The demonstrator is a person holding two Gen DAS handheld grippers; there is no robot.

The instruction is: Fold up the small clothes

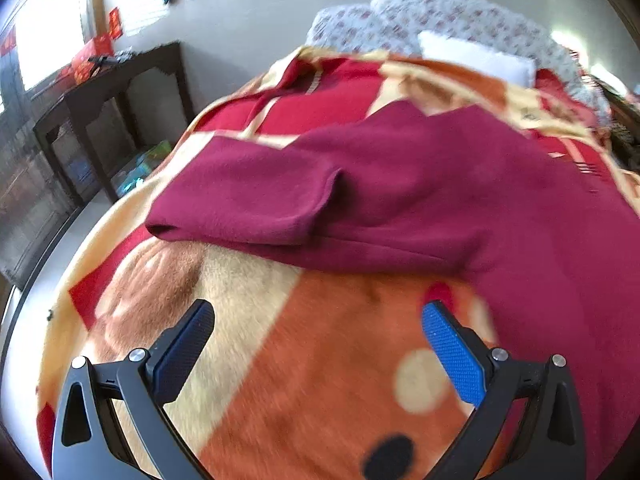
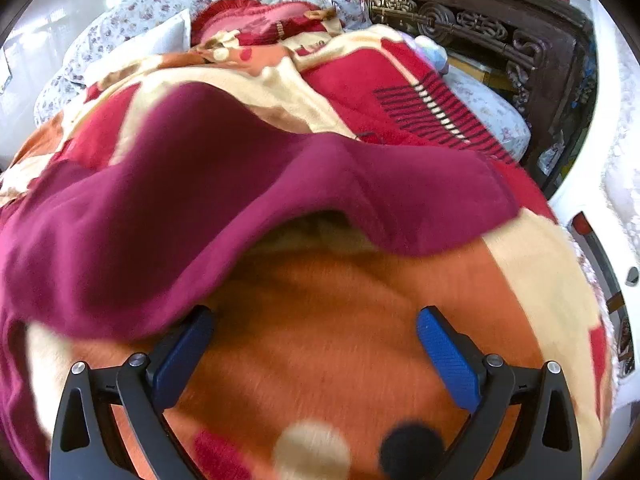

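A maroon garment [image 1: 400,184] lies spread on a patterned orange, red and cream blanket [image 1: 312,380]. In the left wrist view one sleeve [image 1: 248,196] is folded over its body. My left gripper [image 1: 318,312] is open and empty, just short of the garment's near edge. In the right wrist view the garment [image 2: 168,220] has a raised, arched edge with a gap under it. My right gripper [image 2: 314,318] is open and empty; its left fingertip [image 2: 200,320] is at the garment's near hem.
The blanket [image 2: 340,340] covers a bed. Floral pillows [image 1: 440,20] and a white pillow [image 1: 476,58] lie at the bed's head. A dark wooden table [image 1: 104,92] stands left of the bed. A carved dark headboard [image 2: 480,28] is at the right.
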